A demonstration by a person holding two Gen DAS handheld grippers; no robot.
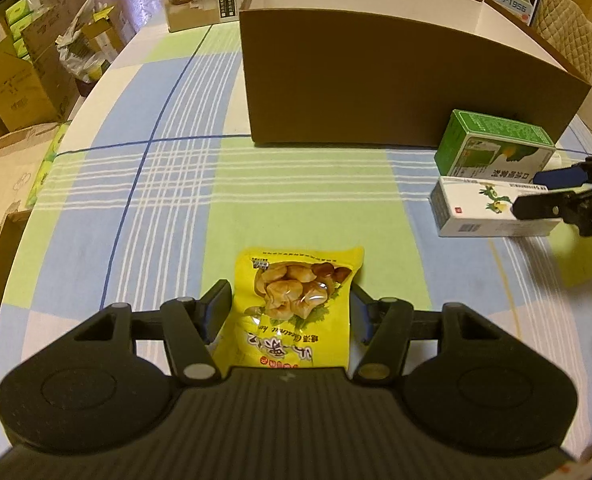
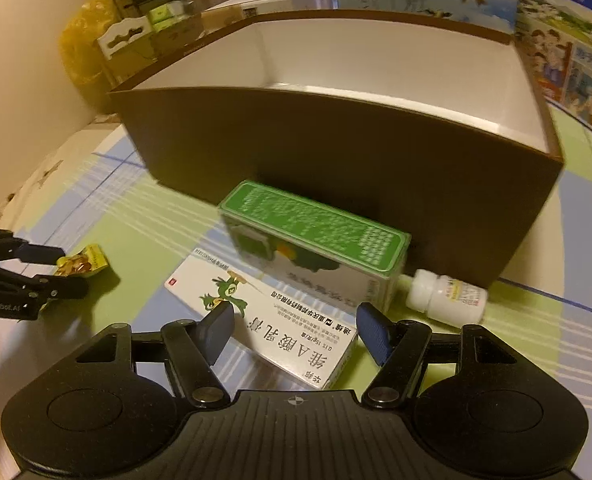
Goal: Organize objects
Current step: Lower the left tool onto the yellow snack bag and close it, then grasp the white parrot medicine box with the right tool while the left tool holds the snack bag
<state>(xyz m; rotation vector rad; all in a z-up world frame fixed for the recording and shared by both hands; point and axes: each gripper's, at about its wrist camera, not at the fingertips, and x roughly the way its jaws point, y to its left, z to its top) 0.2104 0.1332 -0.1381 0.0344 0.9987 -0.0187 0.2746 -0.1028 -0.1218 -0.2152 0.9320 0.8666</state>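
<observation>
A yellow snack bag [image 1: 296,280] lies on the checked tablecloth, and my left gripper [image 1: 290,300] is shut on its sides. In the right wrist view that gripper [image 2: 72,270] holds the bag [image 2: 86,262] at the far left. My right gripper [image 2: 296,332] is shut across a flat white medicine box [image 2: 280,320] with a green bird print. The left wrist view shows this gripper [image 1: 526,192] on the white box [image 1: 472,208] at the right. A green box [image 2: 316,232] stands just behind the white one, and a white pill bottle [image 2: 448,296] lies to the right.
A large open brown box [image 1: 376,88] with white inner walls stands on the table behind the items; its front wall [image 2: 336,152] is close to the green box [image 1: 492,148]. Cartons stand behind it. Stacked boxes sit on the floor off the table's left edge.
</observation>
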